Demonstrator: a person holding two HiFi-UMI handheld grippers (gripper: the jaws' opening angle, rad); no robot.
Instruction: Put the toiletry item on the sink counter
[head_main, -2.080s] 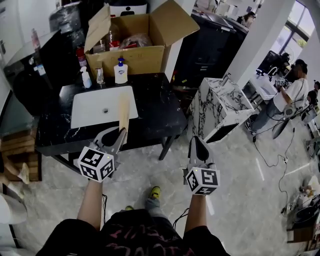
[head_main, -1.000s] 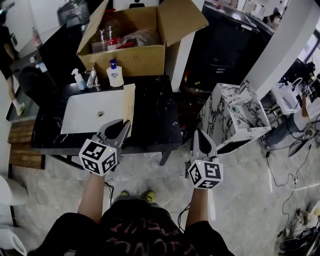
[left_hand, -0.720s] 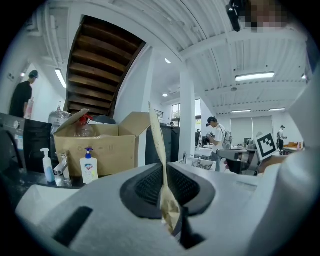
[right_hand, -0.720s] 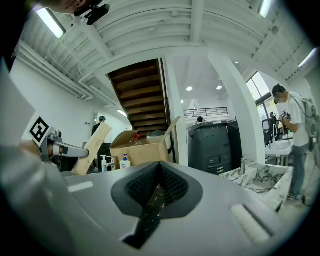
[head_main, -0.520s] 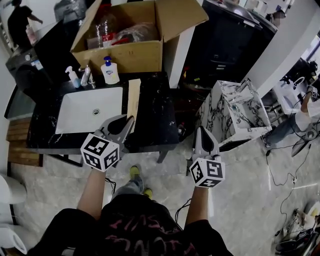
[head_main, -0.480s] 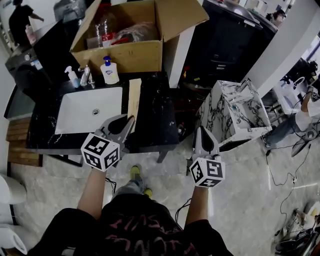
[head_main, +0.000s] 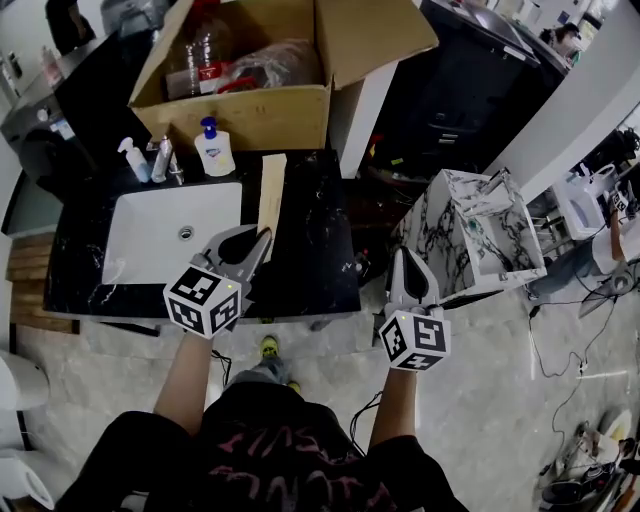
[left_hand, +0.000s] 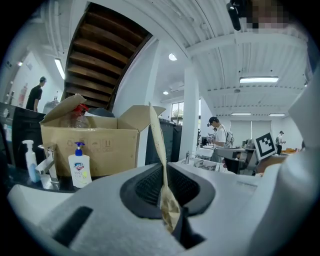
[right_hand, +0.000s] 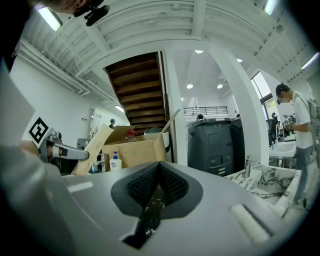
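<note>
Holding: left gripper (head_main: 258, 240), jaws pinched on the near end of a flat tan packet (head_main: 271, 190), which reaches out above the sink counter (head_main: 320, 230), just right of the basin (head_main: 160, 235), not yet laid down.

Right gripper (head_main: 405, 262): jaws together, empty.

Risks: the thin end-grip may let the packet swing. Early release at the front edge would drop it to the floor; leftward drift would land it in the basin.
</note>
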